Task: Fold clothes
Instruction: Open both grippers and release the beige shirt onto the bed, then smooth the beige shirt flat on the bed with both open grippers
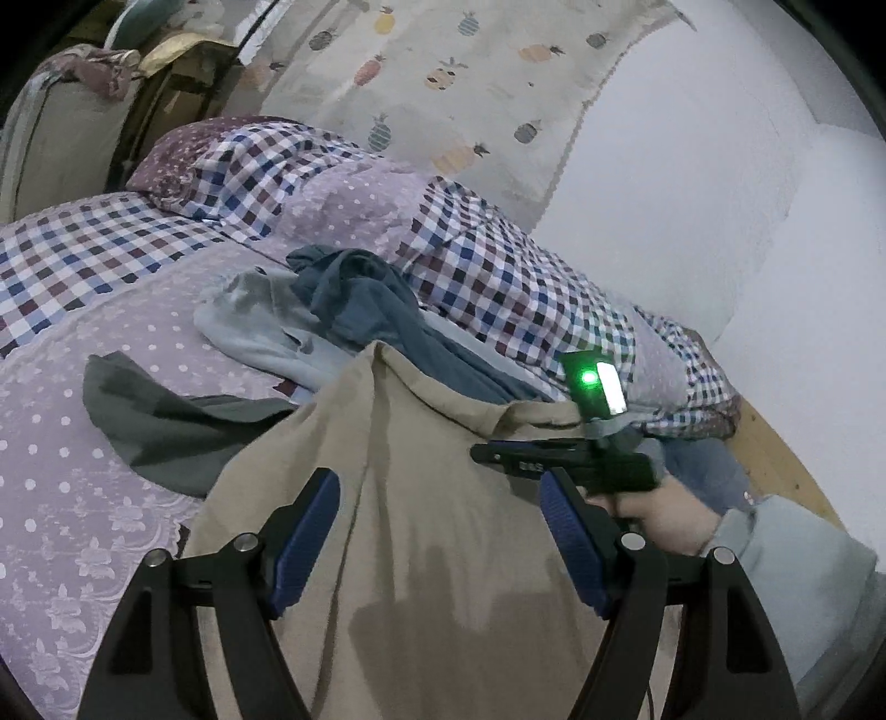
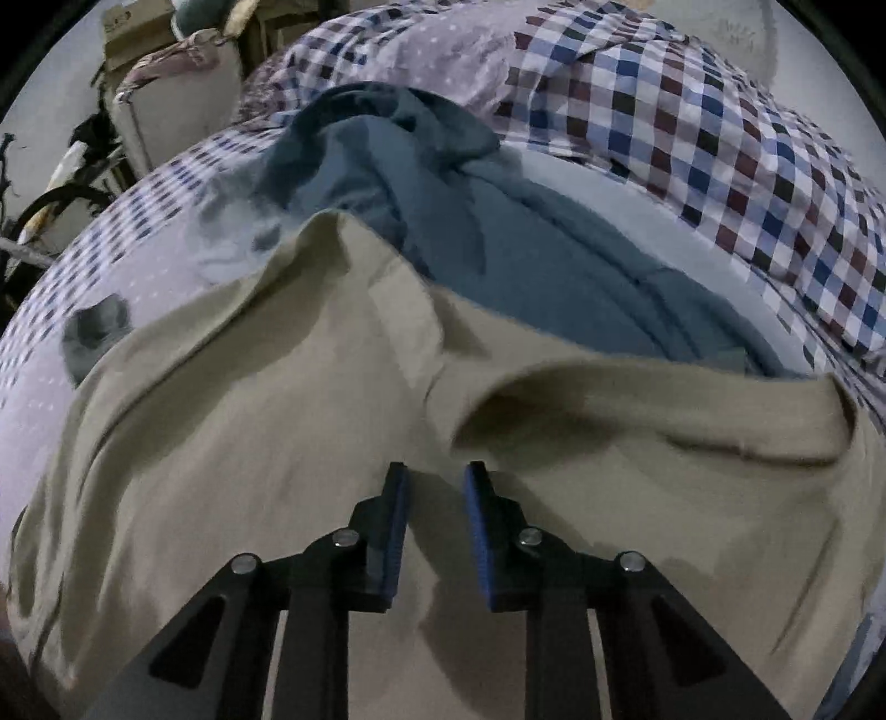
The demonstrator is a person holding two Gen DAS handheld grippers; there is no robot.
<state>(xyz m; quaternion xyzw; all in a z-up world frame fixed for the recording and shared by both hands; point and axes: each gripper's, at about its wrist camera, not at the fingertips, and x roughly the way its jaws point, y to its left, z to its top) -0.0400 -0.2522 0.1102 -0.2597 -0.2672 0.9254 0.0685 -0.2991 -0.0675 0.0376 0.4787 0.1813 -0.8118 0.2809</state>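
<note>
A: Where does the beige garment (image 1: 421, 498) lie?

B: Spread on the near bed (image 1: 83, 443), its far edge over the blue clothes (image 1: 360, 299).

A: And the jaws?

B: Left gripper (image 1: 437, 526) spread wide; right gripper (image 2: 436, 531) parted narrowly, gripping nothing. Risk: a pinch may snag blue cloth underneath too.

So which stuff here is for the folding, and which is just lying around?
For the folding:
beige garment
blue garment
pale blue garment
grey garment
left gripper, open
right gripper, nearly shut, gripping nothing I can see

Just lying around:
checked quilt
pineapple cloth
boxes
</note>
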